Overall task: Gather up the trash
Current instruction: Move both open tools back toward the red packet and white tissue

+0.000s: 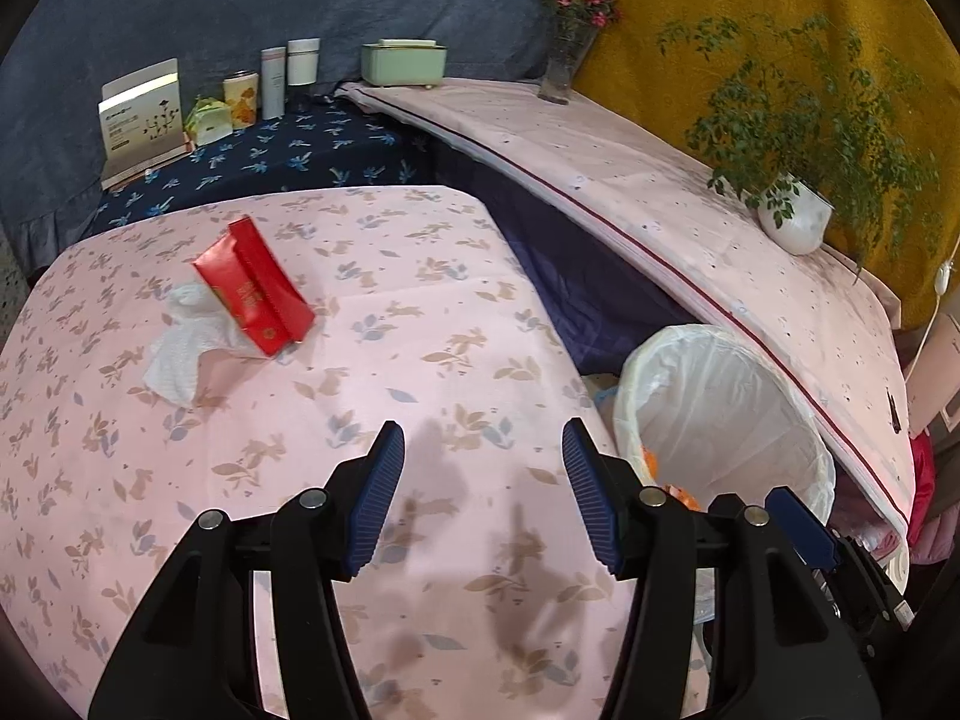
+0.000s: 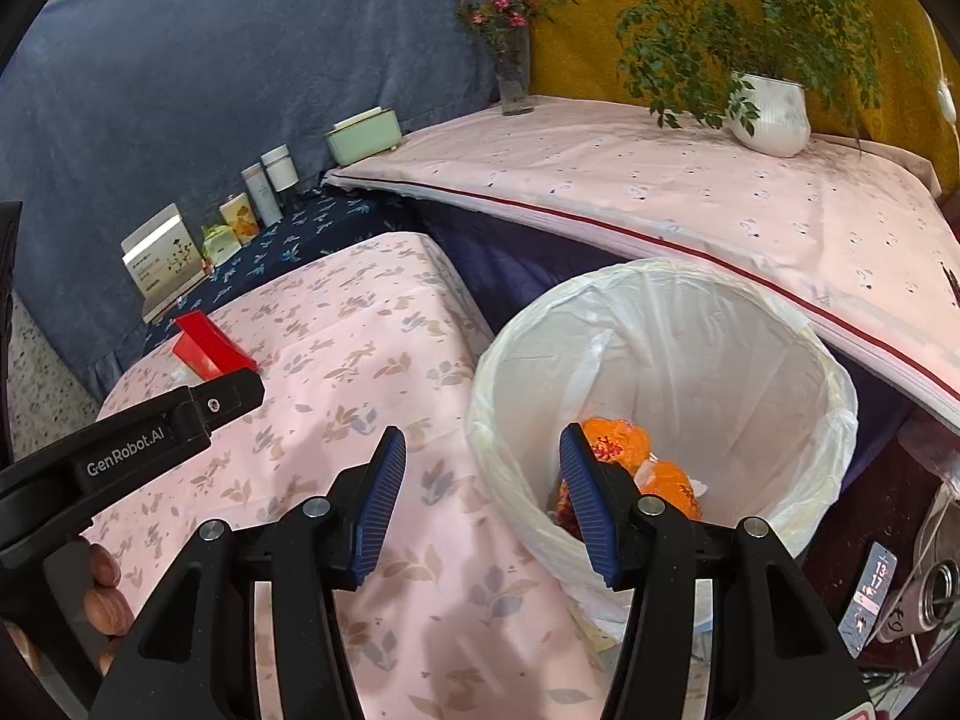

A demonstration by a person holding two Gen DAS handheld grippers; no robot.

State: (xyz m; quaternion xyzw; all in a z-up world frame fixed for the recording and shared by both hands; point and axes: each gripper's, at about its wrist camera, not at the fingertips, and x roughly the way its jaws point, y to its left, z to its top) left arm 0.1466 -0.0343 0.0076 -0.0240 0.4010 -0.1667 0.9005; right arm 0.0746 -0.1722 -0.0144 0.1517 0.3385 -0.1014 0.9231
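Note:
A red carton [image 1: 255,287] lies on a crumpled white tissue [image 1: 186,345] at the left of the pink floral table [image 1: 420,300]. My left gripper [image 1: 483,492] hovers over the cloth nearer me, open, nothing between its blue pads. A white-lined bin [image 2: 660,396] stands right of the table with orange wrappers [image 2: 636,450] at its bottom. My right gripper [image 2: 483,498] is open and empty at the bin's left rim, half over the table edge. The red carton [image 2: 207,342] also shows in the right wrist view, behind the left gripper's body [image 2: 132,450].
Boxes, tins and a green tissue box [image 1: 405,63] line the back of a dark blue cloth. A higher pink-covered surface [image 1: 690,210] carries a flower vase [image 1: 564,54] and a potted plant [image 1: 792,222]. Cans and a cable [image 2: 924,594] lie right of the bin. A hand [image 2: 102,588] shows at the left.

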